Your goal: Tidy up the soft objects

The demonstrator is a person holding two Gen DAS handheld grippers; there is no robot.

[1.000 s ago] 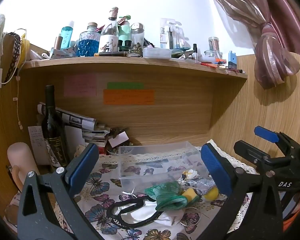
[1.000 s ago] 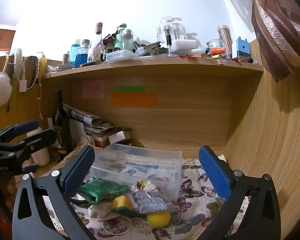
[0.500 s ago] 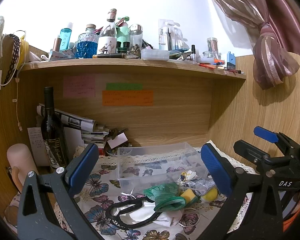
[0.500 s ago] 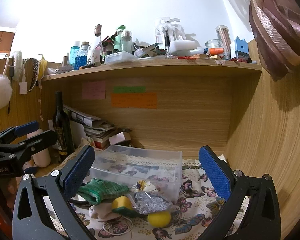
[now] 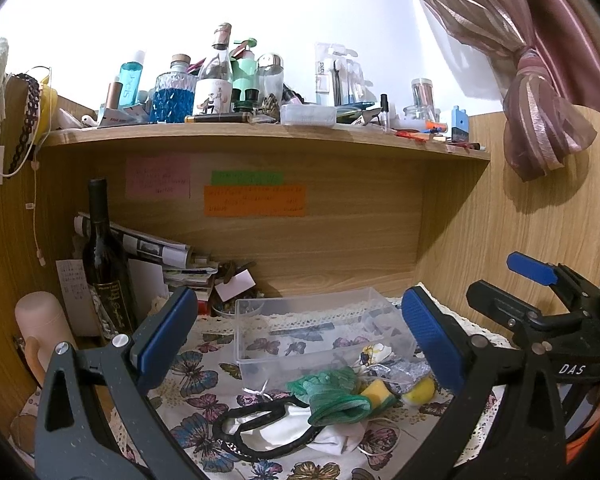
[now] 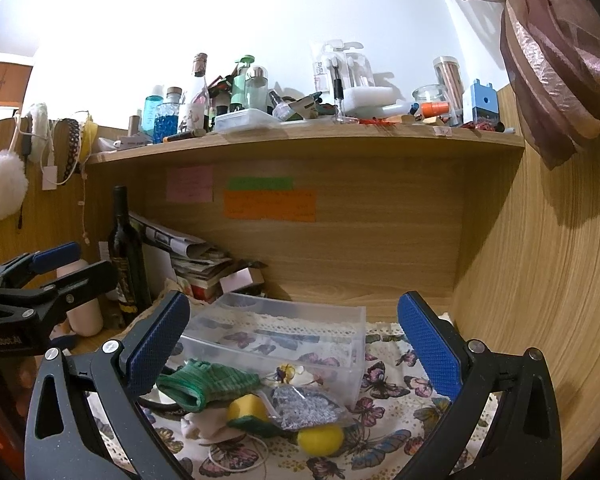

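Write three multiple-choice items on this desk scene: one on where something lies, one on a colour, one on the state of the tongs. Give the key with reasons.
1. Where does the green glove lie?
A. inside the clear bin
B. on the butterfly cloth in front of the clear bin
C. on the top shelf

2. What colour is the ball by the silver pouch?
A. yellow
B. red
C. blue

3. How do the left tongs and right tongs stand?
A. both shut on the glove
B. left open, right shut
C. both open, holding nothing

Key: B, the glove rests on the butterfly cloth before the clear bin; A, the ball is plainly yellow; C, both pairs of pads stand wide apart, with nothing between them.
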